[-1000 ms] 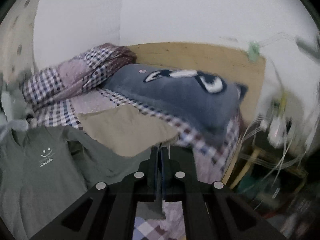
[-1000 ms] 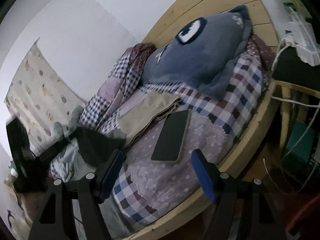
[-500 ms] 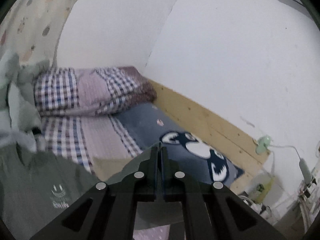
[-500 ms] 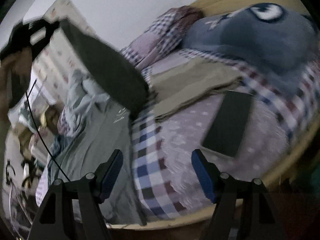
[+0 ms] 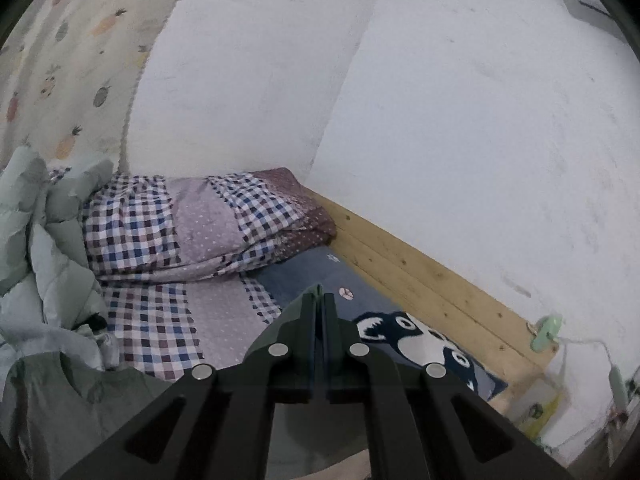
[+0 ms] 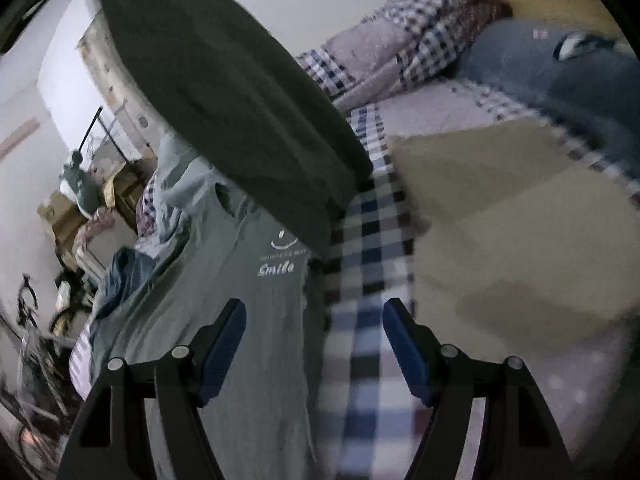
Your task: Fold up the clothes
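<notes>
Left gripper (image 5: 319, 300): jaws together, clamped on an edge of the grey-green T-shirt (image 6: 248, 304), lifting one part. Shirt's printed front lies on the checked bedsheet (image 6: 368, 240). Right gripper (image 6: 314, 344): jaws apart, holding nothing, above the shirt's right edge. Folded beige garment (image 6: 512, 216) lies right.

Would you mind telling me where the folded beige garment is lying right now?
In the right wrist view, the folded beige garment lies on the checked bedspread, right of the green Smile T-shirt and below the grey cushion.
</notes>
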`<state>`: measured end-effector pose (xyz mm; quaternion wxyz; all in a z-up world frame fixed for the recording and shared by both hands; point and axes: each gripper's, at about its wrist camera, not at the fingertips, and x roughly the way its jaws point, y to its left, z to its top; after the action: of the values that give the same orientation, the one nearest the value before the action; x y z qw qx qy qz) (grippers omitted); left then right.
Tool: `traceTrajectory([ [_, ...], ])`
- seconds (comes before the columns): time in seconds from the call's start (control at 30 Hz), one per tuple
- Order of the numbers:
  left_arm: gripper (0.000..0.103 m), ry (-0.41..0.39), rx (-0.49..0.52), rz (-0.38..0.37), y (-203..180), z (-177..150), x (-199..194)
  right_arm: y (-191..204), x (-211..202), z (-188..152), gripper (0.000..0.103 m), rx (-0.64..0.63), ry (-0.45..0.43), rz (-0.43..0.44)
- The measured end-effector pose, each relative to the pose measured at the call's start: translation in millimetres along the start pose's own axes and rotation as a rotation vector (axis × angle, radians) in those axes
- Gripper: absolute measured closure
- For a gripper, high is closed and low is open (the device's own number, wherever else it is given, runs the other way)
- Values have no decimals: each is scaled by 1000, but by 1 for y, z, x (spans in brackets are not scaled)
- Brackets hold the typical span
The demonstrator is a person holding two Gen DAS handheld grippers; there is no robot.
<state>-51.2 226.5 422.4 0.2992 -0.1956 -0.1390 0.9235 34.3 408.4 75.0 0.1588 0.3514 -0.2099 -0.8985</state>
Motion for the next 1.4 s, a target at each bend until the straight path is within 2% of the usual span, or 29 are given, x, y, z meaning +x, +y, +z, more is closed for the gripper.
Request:
traceTrajectory([
  [0.17,103,-13,-17,16,10,17,8,2,56,21,28,23,45,41],
  [0.5,103,45,-54,14,4,26,6,-14,116,35,30,92,88,52],
  [0.53,103,45,-56,12,4,26,3,-16,122,36,35,98,92,54],
  [0.6,103,38,-63,5,3,25,-4,-19,133,39,56,111,103,55],
  [0.63,103,30,-58,5,2,26,-8,-18,139,38,76,100,125,41],
  [0.67,103,22,-53,7,2,27,-11,-18,141,38,85,87,133,22],
  [0.7,103,18,-51,14,2,29,-12,-18,143,37,90,75,141,3],
  [0.8,103,12,-61,56,13,33,-15,-24,146,37,91,77,146,-49],
  [0.93,102,-2,-92,134,48,31,-28,-35,149,37,93,101,150,-70],
  [1.13,102,-18,-194,287,139,15,-53,-42,157,36,94,109,179,-103],
  [1.4,102,14,-279,453,251,-40,-78,-36,171,39,97,72,197,-138],
])
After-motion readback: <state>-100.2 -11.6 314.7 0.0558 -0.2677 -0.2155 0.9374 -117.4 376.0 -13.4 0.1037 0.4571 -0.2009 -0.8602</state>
